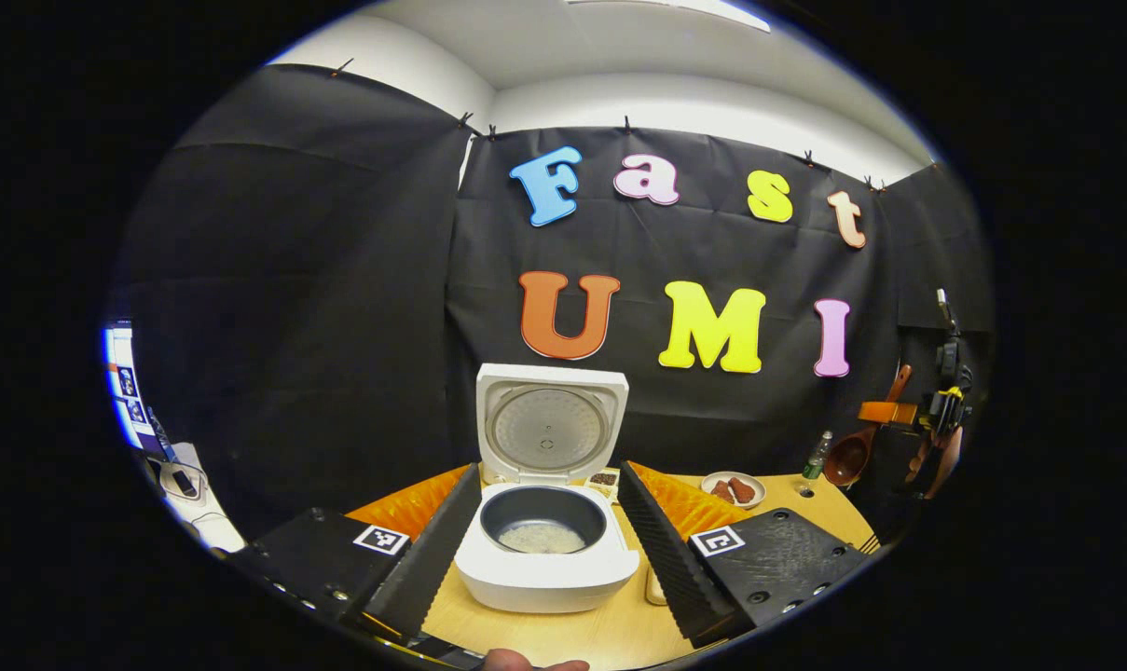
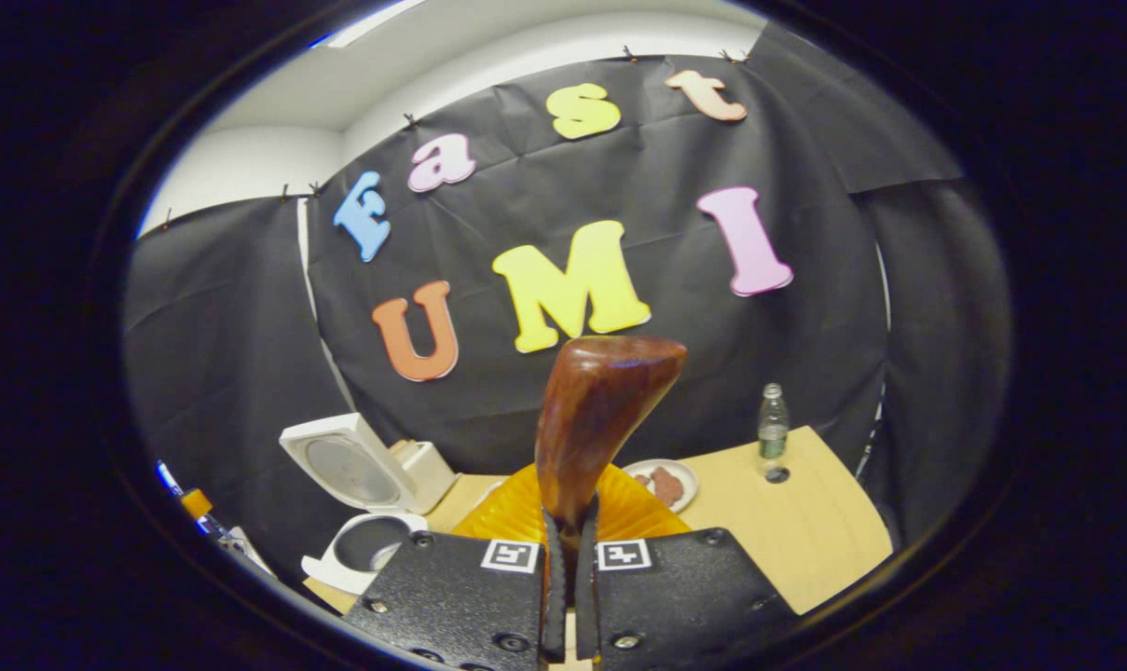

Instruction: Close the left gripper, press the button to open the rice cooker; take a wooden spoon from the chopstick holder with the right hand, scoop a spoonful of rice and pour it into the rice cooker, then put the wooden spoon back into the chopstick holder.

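Your left gripper [image 1: 546,545]: fingers spread wide, rice cooker [image 1: 546,559] sits between them on table [image 1: 610,634]. Cooker lid [image 1: 550,424] upright, rice visible in inner pot [image 1: 542,522]. Far right, your other gripper [image 1: 936,410] holds wooden spoon [image 1: 857,447] raised, bowl end down, near bottle [image 1: 816,457].

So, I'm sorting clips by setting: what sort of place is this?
Likely a staged recording booth, not a real kitchen: black cloth wall, one wooden table, an open rice cooker.

Wooden spoon [image 2: 600,419] glossy, dark; rice cooker [image 1: 544,559] smooth white plastic; table [image 2: 805,522] pale matt wood
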Available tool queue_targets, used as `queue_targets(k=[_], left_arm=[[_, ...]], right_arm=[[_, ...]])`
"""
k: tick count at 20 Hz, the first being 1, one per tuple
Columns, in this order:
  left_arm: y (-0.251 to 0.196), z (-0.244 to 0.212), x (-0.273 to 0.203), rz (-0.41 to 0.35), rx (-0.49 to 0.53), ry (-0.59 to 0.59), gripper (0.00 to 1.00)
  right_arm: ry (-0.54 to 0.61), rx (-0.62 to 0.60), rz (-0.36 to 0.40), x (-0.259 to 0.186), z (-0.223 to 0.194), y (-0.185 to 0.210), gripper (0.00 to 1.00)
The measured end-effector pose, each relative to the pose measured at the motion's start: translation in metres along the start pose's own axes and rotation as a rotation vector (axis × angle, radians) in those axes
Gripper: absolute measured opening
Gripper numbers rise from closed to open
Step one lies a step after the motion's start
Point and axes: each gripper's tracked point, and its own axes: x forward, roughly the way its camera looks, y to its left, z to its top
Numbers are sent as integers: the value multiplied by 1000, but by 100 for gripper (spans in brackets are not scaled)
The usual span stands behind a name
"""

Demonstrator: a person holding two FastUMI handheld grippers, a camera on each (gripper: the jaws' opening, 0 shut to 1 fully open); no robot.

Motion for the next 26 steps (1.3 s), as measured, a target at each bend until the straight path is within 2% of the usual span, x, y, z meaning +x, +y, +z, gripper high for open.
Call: queue_targets(k=[4,8,13,24,26], left_arm=[[-14,-6,4,-28,12,7,94],[-23,-2,8,-23,8,-7,94],[-25,-2,5,-2,16,5,94],[-28,-19,0,40,70,78,94],[-30,-23,2,44,76,95,94]], right_arm=[[39,37,-133,-17,-26,-69,9],[102,112,-201,-10,-77,-109,10],[145,164,-227,16,-130,-119,10],[168,131,-237,65,-200,-126,11],[155,131,-231,68,-203,-125,11]])
